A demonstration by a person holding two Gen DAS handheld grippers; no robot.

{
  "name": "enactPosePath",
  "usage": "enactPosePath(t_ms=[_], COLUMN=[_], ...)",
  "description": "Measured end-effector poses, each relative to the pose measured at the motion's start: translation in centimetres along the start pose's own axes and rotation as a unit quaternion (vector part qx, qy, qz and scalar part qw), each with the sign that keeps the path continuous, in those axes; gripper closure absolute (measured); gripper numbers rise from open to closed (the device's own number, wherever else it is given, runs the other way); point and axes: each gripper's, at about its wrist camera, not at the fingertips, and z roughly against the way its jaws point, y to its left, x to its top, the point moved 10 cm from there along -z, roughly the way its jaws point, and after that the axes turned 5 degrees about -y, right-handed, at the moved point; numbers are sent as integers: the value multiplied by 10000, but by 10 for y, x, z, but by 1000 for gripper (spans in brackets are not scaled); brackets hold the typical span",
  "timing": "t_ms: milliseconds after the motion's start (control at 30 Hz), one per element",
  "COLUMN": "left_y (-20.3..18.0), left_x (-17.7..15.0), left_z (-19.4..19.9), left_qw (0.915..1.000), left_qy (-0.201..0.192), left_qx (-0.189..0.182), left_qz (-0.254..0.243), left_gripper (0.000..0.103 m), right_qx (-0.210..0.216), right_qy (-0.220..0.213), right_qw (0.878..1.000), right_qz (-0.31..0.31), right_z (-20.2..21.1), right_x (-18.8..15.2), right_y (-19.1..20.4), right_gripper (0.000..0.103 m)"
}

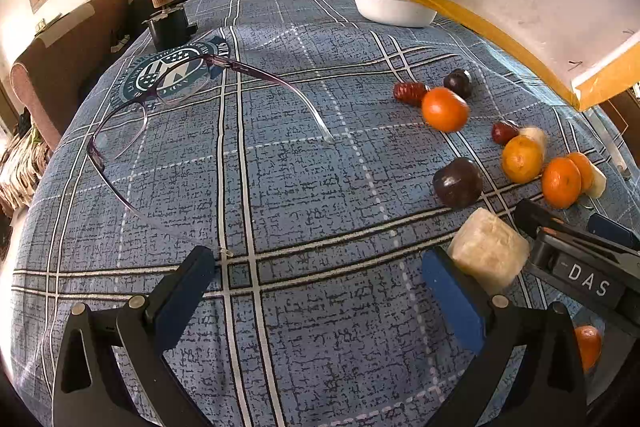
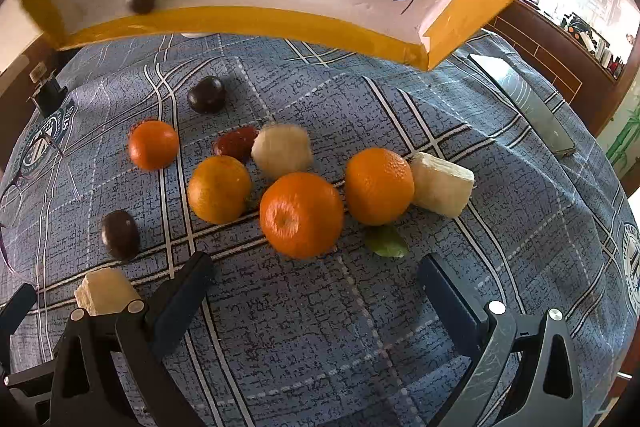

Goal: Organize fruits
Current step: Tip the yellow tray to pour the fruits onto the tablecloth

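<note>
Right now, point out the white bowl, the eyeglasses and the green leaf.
white bowl (image 1: 390, 11): left wrist view, outer wall.
eyeglasses (image 1: 182, 87): left wrist view, nearer lens.
green leaf (image 2: 386, 246): right wrist view, middle of blade.

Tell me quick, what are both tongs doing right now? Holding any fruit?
Left tongs: open, holding nothing; a pale peeled fruit chunk sits just outside the right finger.
Right tongs: open, holding nothing, facing a round orange tangerine.

— What carries everything?
— A bed under a blue plaid cloth (image 2: 320, 327).
— And on it?
— Orange mandarins (image 2: 301, 214), dark round plums (image 2: 119, 234), pale peeled chunks (image 2: 440, 183), purple-framed glasses (image 1: 168, 95), a white bowl (image 1: 390, 9).
</note>
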Motion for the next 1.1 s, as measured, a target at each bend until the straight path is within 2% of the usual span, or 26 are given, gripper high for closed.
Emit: enactPosePath(t_ms=[1100], left_y=[1], left_x=[0], left_z=[0], left_qw=[10000], left_qy=[3], left_qx=[-1], left_qz=[-1], left_gripper=[0], right_qx=[-2], right_qy=[-5], right_qw=[10000], right_qz=[1], right_z=[-1], right_x=[-1], right_y=[2], right_gripper=[0])
